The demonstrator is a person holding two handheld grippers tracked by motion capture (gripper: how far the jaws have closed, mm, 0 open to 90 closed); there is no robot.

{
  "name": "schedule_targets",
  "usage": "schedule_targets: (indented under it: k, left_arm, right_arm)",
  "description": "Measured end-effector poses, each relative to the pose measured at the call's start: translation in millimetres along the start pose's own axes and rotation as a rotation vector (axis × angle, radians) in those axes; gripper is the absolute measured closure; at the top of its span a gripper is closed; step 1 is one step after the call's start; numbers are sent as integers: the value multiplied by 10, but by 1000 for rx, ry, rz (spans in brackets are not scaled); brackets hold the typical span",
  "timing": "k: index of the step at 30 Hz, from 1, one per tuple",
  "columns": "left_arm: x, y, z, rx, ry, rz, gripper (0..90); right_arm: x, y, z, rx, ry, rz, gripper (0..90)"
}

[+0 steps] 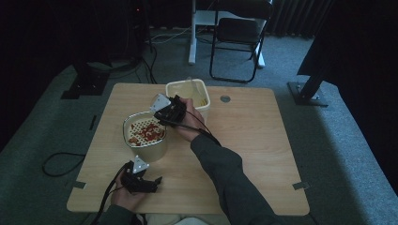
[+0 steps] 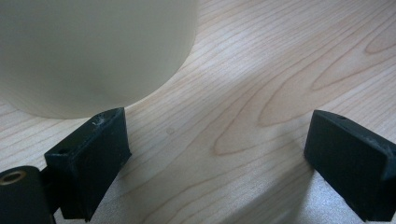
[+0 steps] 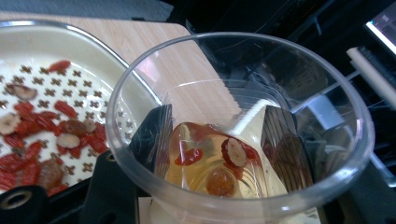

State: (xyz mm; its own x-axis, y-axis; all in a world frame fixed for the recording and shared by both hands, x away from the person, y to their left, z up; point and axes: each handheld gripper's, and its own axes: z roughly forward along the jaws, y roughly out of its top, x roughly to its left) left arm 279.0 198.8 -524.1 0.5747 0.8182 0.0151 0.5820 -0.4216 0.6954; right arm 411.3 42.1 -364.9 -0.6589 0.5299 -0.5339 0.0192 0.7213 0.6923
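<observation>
The left gripper [image 1: 157, 180] rests on the pale wooden table [image 1: 253, 140] with its jaws wide and empty; the cream round container [image 2: 93, 51] stands just beyond its left jaw. The right gripper [image 1: 162, 117] clasps a clear plastic cup [image 3: 238, 126] of yellowish liquid and red fruit, tilted beside the cream perforated strainer [image 3: 56, 93].

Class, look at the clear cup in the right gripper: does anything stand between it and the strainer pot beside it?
Nothing visible does. The clear cup, held in the right gripper, sits right at the strainer pot rim, with no object between them.
</observation>
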Motion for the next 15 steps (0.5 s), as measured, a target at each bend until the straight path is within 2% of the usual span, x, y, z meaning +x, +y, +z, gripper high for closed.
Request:
schedule_targets:
  k: [2,4,6,11,15]
  left_arm:
    - [0,-1,-1,0,0,1,69]
    - [0,-1,-1,1,-1,1,69]
    - [-1,-1,-1,1,-2,0,69]
    - [-1,-1,-2,1,-2,0,69]
    - [-1,-2,-2,0,-2,0,69]
  right_arm:
    - [3,28,6,10,-8,-28,437]
    - [4,35,9,15,-13,-37,438]
    - [7,49,23,29,-17,-71,439]
    - [-11,46,41,39,-6,-81,444]
    - [0,61,42,48,-20,-119,448]
